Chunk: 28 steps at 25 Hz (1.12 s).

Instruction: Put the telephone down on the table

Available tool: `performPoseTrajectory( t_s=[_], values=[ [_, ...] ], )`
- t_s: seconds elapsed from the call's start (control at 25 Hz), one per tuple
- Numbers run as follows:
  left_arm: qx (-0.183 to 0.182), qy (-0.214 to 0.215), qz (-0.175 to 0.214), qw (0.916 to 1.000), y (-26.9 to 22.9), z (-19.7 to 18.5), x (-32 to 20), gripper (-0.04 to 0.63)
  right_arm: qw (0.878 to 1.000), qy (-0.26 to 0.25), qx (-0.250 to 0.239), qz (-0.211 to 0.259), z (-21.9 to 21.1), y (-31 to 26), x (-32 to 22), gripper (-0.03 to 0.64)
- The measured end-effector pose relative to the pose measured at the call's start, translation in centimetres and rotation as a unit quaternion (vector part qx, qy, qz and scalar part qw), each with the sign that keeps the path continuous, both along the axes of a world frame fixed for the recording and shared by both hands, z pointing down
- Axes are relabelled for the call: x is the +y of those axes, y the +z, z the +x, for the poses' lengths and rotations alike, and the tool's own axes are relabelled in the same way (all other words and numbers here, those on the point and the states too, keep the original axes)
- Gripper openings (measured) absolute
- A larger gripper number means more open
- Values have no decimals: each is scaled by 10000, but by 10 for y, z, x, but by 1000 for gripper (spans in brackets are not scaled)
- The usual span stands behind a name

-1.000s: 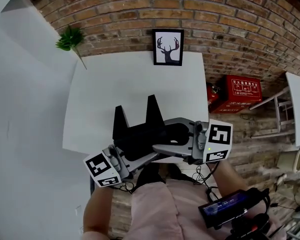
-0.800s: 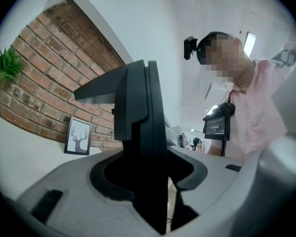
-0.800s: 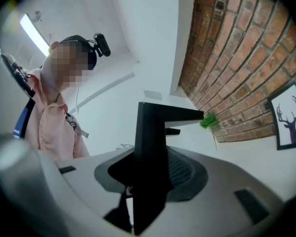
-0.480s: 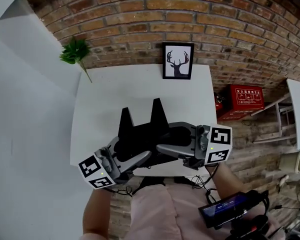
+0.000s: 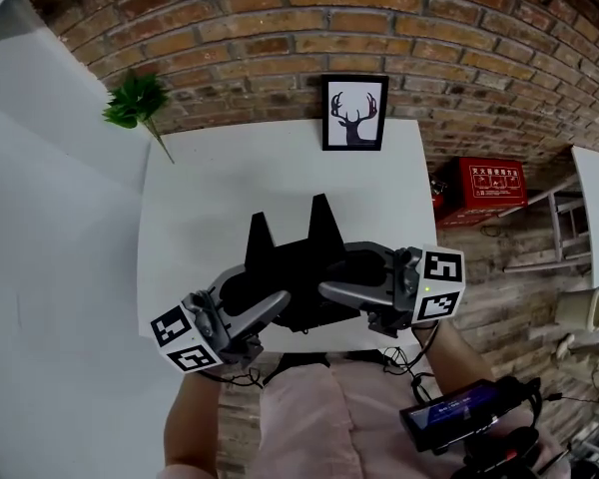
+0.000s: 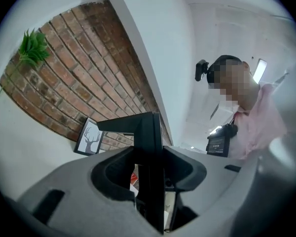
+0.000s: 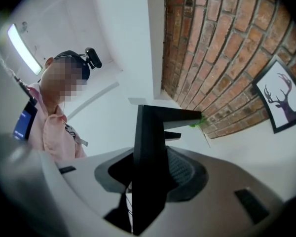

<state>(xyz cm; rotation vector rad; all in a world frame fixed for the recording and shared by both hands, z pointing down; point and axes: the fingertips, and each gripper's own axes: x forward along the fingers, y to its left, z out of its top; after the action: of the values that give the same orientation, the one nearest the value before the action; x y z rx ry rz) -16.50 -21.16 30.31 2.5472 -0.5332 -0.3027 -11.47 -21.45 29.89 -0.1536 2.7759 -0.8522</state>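
Two grips on telephone (image 5: pixel 299 252), over table (image 5: pixel 210 178) | left gripper (image 5: pixel 275 305): jaws closing, telephone edge between them | right gripper (image 5: pixel 329 289): jaws clamped on opposite edge.

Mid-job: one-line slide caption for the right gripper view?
Right claw clamped on the black telephone, seen edge-on, with brick wall and deer picture beyond.
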Motion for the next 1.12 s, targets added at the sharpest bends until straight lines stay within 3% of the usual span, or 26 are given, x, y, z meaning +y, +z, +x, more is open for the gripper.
performPoseTrajectory(
  t_s=[0.6,0.76,1.12],
  values=[
    [-445,210,-448,9978,42,-4,-12,184,9978,-93,489,-433,-9,48,-12,179],
    [-742,377,-357,9959,48,-3,-17,183,9966,17,655,-505,-9,58,-17,199],
    [-837,735,-532,9924,64,0,-26,181,9927,389,1053,-431,-6,74,-28,215]
  ],
)
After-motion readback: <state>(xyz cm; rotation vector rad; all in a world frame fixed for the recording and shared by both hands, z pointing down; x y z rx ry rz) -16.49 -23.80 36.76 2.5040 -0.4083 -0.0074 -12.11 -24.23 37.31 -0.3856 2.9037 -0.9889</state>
